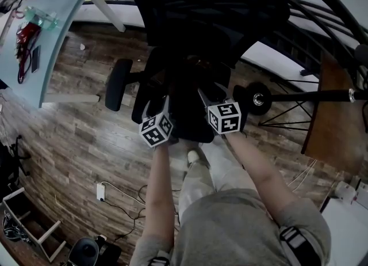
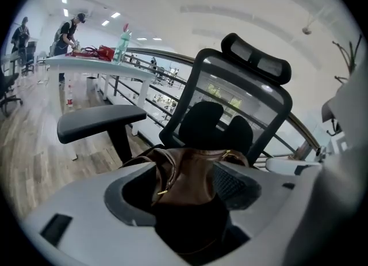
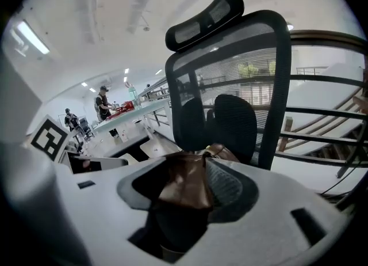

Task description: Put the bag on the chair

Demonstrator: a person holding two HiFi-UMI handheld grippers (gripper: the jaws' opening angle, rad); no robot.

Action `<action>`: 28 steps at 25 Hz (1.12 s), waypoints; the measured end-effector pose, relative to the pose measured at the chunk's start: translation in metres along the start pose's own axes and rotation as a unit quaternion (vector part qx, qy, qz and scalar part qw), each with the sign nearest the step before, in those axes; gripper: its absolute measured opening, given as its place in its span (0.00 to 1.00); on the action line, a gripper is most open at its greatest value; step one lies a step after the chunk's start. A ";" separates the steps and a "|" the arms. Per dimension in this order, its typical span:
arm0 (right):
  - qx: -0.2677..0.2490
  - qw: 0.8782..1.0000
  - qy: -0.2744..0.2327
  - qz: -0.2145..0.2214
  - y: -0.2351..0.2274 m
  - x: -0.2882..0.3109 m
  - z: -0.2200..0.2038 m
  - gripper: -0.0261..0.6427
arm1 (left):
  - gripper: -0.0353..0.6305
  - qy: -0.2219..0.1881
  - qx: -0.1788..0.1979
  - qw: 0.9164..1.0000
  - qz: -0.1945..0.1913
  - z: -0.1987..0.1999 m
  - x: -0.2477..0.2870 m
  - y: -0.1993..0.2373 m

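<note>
Both tongs wide apart: left gripper and right gripper each have brown leather in the gap, but the pads don't look pressed on it. Reads as released, not gripped.

Step in hand, my call: clean let-go and back-out. Placement itself looks done.

- Chair: office type, likely swivels and rolls. No pushing on it during the exit, or it turns and takes the load with it.
- Armrest: sits just left of the left tong. Pull back along the jaw line, no sideways swing.
- Bag: between the armrests, in front of the dark lumbar pad, apparently on the seat. Seat surface is hidden under the jaws, so I can't confirm full contact. It's soft leather and slumps, so it should drape rather than stand.
- Retreat both tongs together, level with each other. One side first risks dragging the top fold and tipping it forward off the edge.
- Gold zip pull: close to the left pad, a snag point. Jaws at full width until clear of it.

Once clear, check it leans back toward the pad, not out toward the front edge.
</note>
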State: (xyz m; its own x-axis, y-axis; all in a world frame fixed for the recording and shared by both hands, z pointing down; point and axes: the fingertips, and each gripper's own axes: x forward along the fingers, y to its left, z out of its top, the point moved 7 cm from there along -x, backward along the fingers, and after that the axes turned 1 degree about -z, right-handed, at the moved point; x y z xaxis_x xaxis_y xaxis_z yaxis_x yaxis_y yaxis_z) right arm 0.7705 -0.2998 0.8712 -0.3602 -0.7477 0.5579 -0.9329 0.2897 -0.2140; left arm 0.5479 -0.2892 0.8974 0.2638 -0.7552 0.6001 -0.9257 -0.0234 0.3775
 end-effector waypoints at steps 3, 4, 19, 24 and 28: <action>0.003 1.000 -0.010 0.001 0.006 -0.015 0.005 0.32 | 0.48 -0.006 0.001 1.000 -0.007 0.003 -0.013 -0.009; 0.002 1.000 -0.015 0.001 0.008 -0.020 0.007 0.32 | 0.48 -0.008 0.002 1.000 -0.010 0.004 -0.018 -0.012; 0.028 0.998 -0.055 0.009 0.048 -0.126 0.026 0.08 | 0.11 -0.072 0.045 0.995 -0.054 0.023 -0.125 -0.068; 0.020 0.998 -0.064 0.016 0.064 -0.157 0.021 0.06 | 0.07 -0.068 0.038 0.995 -0.056 0.019 -0.153 -0.076; 0.013 0.997 -0.077 0.018 0.074 -0.180 0.022 0.05 | 0.06 -0.056 0.048 0.995 -0.068 0.012 -0.172 -0.083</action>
State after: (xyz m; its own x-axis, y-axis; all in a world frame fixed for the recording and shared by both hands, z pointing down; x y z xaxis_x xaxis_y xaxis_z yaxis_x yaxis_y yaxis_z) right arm 0.7667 -0.1568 0.7367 -0.3882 -0.8201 0.4205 -0.9181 0.3046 -0.2535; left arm 0.5758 -0.1651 0.7540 0.3617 -0.8094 0.4627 -0.9064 -0.1890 0.3779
